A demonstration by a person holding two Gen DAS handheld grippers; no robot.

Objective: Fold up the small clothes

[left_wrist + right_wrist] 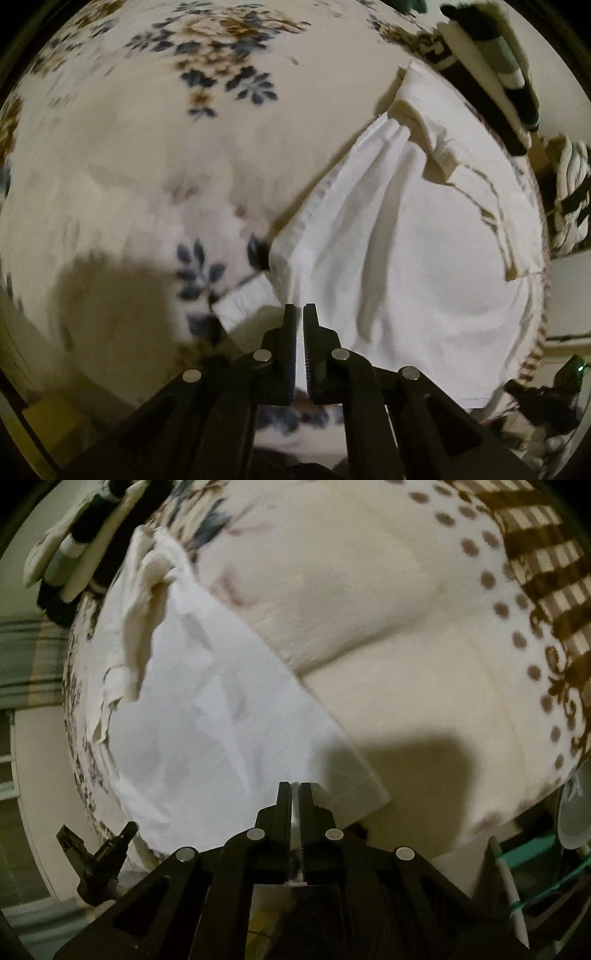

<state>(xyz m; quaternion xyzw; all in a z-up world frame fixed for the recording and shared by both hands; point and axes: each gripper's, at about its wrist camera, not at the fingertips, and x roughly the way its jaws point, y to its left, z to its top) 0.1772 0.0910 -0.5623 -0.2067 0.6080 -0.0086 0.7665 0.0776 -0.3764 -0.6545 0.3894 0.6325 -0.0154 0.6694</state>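
Your left claw (300, 308) and right claw (294, 786) each pinch the near hem of the white, creased garment (399, 258) lying mostly flat on the floral bedspread (147, 147).

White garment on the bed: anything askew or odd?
Mostly flat, but the white garment has a cream layer bunched and crumpled along its far edge, plus long creases down the middle. Both sets of jaws are shut on its near hem. No damage visible.
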